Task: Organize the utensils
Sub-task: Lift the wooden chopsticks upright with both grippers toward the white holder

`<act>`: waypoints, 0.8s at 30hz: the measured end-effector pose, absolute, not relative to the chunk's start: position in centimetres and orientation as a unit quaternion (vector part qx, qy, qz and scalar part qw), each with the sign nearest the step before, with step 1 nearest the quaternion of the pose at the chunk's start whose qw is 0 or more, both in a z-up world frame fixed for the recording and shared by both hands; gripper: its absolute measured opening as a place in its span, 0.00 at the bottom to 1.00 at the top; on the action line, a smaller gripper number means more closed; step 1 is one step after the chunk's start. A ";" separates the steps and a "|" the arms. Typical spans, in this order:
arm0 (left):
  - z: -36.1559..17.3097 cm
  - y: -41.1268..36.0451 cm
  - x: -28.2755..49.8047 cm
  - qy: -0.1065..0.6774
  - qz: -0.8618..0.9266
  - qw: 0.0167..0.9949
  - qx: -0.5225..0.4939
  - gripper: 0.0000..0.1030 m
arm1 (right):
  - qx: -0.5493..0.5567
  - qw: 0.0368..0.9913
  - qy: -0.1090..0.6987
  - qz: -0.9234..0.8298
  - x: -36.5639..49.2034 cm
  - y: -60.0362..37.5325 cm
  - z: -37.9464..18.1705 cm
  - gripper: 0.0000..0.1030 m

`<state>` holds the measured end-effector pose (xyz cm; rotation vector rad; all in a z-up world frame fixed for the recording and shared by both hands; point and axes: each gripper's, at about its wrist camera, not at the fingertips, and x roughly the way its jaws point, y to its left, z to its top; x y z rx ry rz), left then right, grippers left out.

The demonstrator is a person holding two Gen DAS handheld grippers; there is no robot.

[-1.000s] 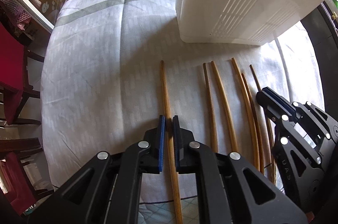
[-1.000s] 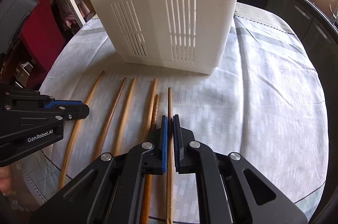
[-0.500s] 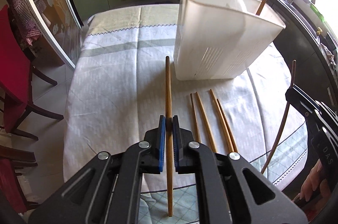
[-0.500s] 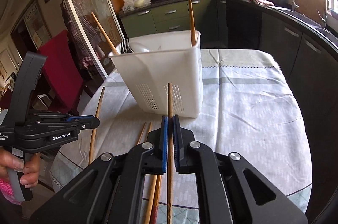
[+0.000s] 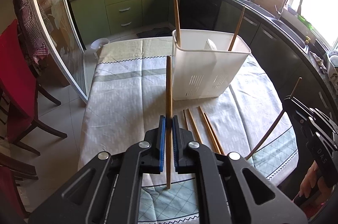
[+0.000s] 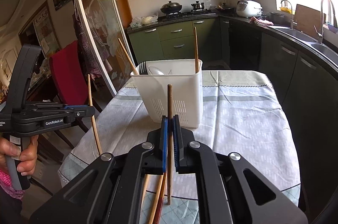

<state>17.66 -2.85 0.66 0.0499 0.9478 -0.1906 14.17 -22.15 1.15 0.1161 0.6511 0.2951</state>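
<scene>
Two chopsticks are being held upright above the desk (image 5: 126, 97), one clamped in our left tongs (image 5: 167, 125) and one in our right tongs (image 6: 169, 125), with the white caddy (image 5: 208, 74) sitting dead ahead, left tongs looking nearer.

The utensil holder (image 5: 211, 67) stands on the surface (image 5: 126, 97), with two chopsticks (image 5: 177, 19) upright in it. Four loose chopsticks (image 5: 202, 126) lie before it, right of the left hand-held gripper (image 5: 167, 124).
</scene>
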 end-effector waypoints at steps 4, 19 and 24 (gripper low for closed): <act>1.0 -2.8 17.1 0.451 -0.094 0.887 0.026 0.06 | 0.058 0.936 0.317 0.144 13.9 -22.2 1.2 0.06; 1.8 -2.4 16.4 0.438 -0.103 0.893 0.022 0.06 | 0.053 0.938 0.309 0.145 14.0 -22.0 2.0 0.06; 2.4 -2.5 16.2 0.432 -0.106 0.895 0.023 0.06 | 0.050 0.941 0.302 0.146 13.9 -22.0 2.6 0.06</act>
